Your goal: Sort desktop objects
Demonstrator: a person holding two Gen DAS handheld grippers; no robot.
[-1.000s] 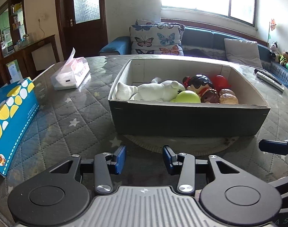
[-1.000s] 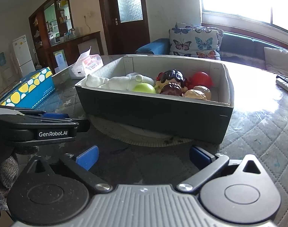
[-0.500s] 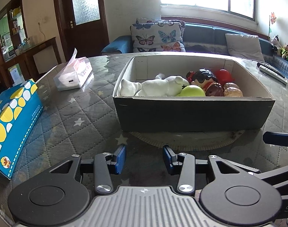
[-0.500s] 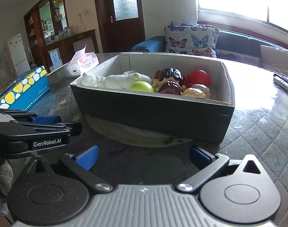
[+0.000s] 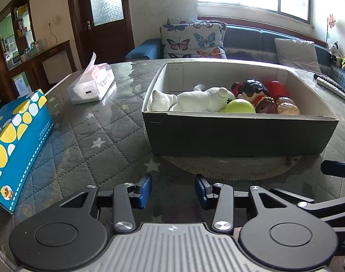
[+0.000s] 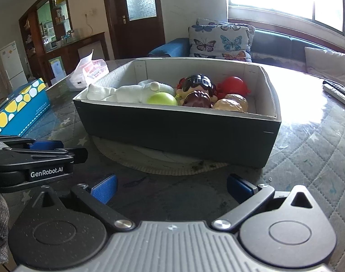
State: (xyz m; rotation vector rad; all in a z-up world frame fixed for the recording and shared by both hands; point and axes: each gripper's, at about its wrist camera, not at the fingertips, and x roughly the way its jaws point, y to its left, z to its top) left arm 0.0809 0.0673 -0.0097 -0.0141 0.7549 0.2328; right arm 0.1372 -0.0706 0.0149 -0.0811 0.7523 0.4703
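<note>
A dark cardboard box [image 5: 238, 136] [image 6: 179, 131] stands on a round mat on the quilted table. Inside lie a white plush toy [image 5: 202, 102] [image 6: 131, 94], a green ball [image 5: 240, 106] [image 6: 162, 98], a black-haired doll head [image 5: 254, 90] [image 6: 199, 83], a brown-haired doll head [image 6: 198, 99], a red toy [image 5: 276, 87] [image 6: 234, 85] and a tan toy [image 5: 288, 108] [image 6: 231, 104]. My left gripper [image 5: 173, 190] hovers open in front of the box with nothing between its fingers. My right gripper [image 6: 171, 187] is open wider, also empty, beside the left one.
A blue box with yellow dots [image 5: 16, 140] [image 6: 18, 108] lies at the left. A tissue pack [image 5: 93, 86] [image 6: 88, 72] sits behind it. Remote controls [image 5: 331, 85] [image 6: 337, 93] lie at the far right. A sofa with cushions stands beyond the table.
Both views have shifted slightly, so the box sits a little further right in the left wrist view. Both grippers stay open and empty.
</note>
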